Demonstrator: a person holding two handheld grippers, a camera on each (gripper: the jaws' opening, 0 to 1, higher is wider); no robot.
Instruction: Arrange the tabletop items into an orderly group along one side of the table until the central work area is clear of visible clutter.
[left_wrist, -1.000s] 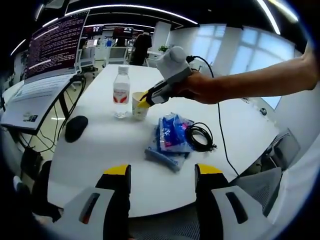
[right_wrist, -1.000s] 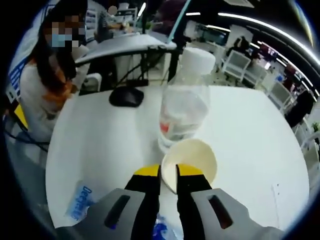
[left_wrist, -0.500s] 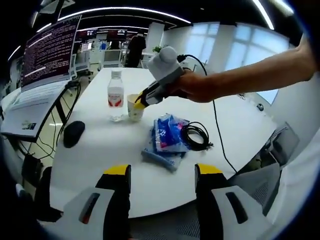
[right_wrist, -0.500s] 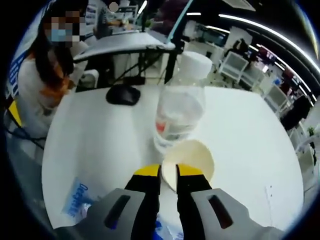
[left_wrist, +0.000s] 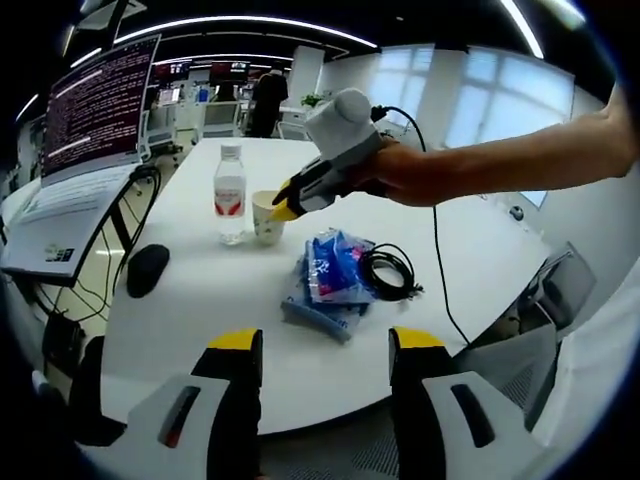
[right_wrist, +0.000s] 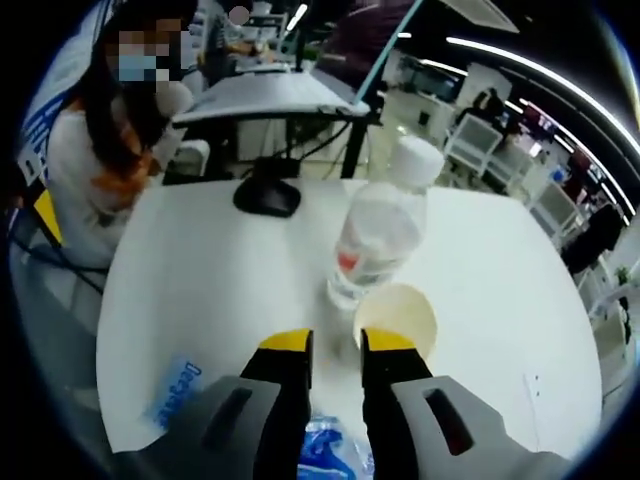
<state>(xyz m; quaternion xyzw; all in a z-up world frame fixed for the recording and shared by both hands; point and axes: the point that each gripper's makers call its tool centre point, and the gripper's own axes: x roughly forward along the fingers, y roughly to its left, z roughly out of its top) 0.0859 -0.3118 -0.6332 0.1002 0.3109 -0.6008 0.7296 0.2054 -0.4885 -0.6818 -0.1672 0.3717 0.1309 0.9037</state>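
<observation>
White table (left_wrist: 200, 300): round; items sit mid-frame in left gripper view, centre not cleared yet.
Grouped so far: water bottle (left_wrist: 230, 195) + paper cup (left_wrist: 265, 215), side by side, upper-centre.
Left to move: blue packets (left_wrist: 330, 280), black cable coil (left_wrist: 385, 272) just right of them, black mouse (left_wrist: 147, 270) at left edge.
Right gripper (right_wrist: 335, 345): jaws slightly apart, gripping nothing; cup (right_wrist: 397, 318) just right of tips, bottle (right_wrist: 380, 235) behind it.
Left gripper (left_wrist: 325, 345): jaws wide, empty, at the near table edge.
Progress: early, approx. 2 of 5 placed.
</observation>
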